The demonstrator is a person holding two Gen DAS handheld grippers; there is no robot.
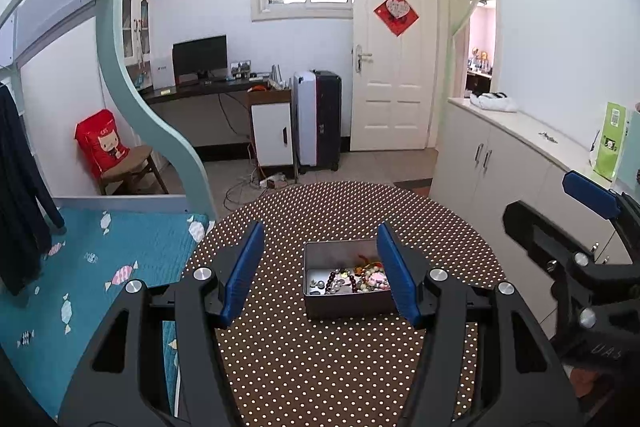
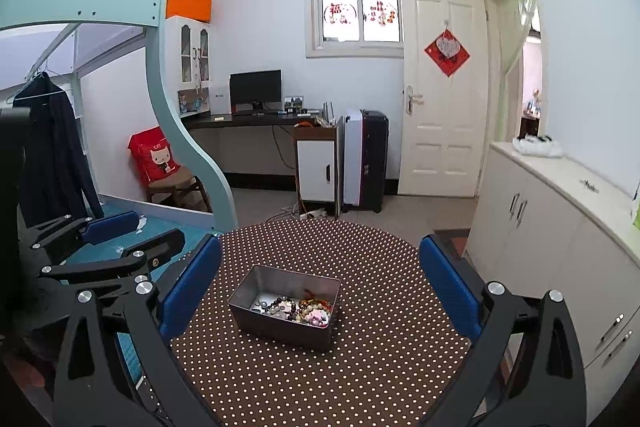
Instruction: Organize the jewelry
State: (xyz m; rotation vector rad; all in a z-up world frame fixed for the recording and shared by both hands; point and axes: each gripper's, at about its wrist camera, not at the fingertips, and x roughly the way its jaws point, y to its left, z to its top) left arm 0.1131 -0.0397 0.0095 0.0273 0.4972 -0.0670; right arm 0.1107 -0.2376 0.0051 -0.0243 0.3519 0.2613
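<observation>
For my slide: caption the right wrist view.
Open right hand-held gripper hovers before a metal tin of jewelry on a polka-dot table.

Each gripper is a black linkage frame with triangular cut-outs and round silver bolt heads at its joints. The left gripper (image 1: pixel 320 271) carries two flat blue pads; the right gripper (image 2: pixel 320 291) has the same pads. White lettering marks the right gripper's body at four o'clock in the left wrist view.
</observation>
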